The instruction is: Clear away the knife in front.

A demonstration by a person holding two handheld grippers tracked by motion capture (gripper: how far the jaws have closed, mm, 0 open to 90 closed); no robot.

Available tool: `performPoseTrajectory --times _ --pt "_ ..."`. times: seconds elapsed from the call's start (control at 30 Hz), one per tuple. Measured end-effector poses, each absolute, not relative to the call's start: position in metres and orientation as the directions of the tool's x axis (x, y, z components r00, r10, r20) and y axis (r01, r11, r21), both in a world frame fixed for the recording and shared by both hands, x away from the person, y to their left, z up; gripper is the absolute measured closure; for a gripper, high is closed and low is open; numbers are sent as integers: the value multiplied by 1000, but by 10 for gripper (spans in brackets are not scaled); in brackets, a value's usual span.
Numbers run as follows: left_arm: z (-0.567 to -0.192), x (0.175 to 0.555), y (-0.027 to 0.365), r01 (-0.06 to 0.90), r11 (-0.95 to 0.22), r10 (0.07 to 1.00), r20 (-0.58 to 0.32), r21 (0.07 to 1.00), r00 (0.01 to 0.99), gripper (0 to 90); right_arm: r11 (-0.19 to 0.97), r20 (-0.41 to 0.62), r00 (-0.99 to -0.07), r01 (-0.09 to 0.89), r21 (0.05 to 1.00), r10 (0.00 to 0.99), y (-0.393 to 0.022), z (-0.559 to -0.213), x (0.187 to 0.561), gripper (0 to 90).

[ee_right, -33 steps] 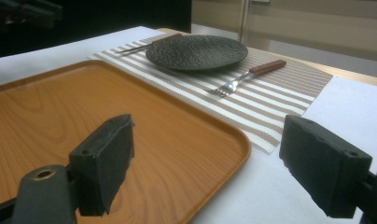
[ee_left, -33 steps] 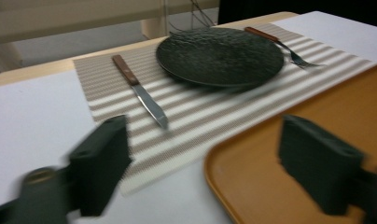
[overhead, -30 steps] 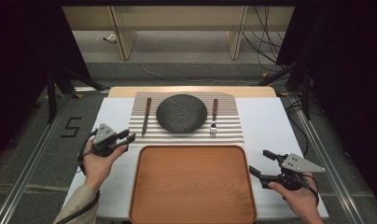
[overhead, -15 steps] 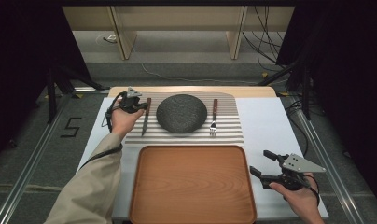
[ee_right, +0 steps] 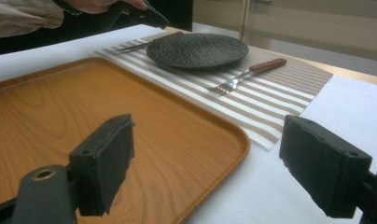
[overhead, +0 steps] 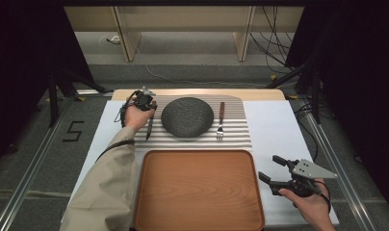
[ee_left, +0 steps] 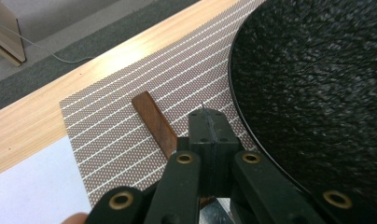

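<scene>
A knife (overhead: 149,126) with a brown handle (ee_left: 151,119) lies on the striped placemat (overhead: 236,137), left of a dark round plate (overhead: 187,116). My left gripper (overhead: 149,103) hovers over the knife's handle end, shut. In the left gripper view its pads (ee_left: 208,126) meet with nothing seen between them, and the handle runs beneath the jaws beside the plate (ee_left: 317,93). A fork (overhead: 221,120) lies to the right of the plate. My right gripper (overhead: 269,167) stands open and empty to the right of the wooden tray (overhead: 200,192). It (ee_right: 205,163) faces the tray's corner (ee_right: 224,140).
A white sheet (overhead: 279,130) covers the table around the placemat and tray. The table's wooden far edge (overhead: 197,91) runs behind the placemat. Cables and shelf legs (overhead: 127,43) are on the floor beyond. The person's sleeve (overhead: 108,187) crosses the table's left side.
The left hand has travelled from the tray's near-left side to the far left of the placemat, over the knife. The right gripper has stayed put.
</scene>
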State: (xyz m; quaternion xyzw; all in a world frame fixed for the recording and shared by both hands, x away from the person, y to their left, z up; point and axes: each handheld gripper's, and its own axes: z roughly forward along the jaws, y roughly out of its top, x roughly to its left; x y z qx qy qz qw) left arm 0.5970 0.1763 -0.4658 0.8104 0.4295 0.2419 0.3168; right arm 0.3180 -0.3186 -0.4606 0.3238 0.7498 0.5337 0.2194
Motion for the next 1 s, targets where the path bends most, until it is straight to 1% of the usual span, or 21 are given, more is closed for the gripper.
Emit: performPoseTrajectory --times 0.43,0.53,0.87,1.0 --pt "-481 612 172 575 -454 843 119 680 524 900 219 18 -696 250 943 718 -318 -461 318 187" --pt "-482 614 170 575 -470 838 135 669 528 900 220 17 -698 249 943 716 -318 -461 318 187" --pt "-487 616 172 595 -479 837 130 646 532 900 218 19 -699 249 944 715 -318 -461 318 186" --pt "-486 616 171 595 -493 833 146 636 534 900 220 18 -700 249 943 714 -318 -461 318 187"
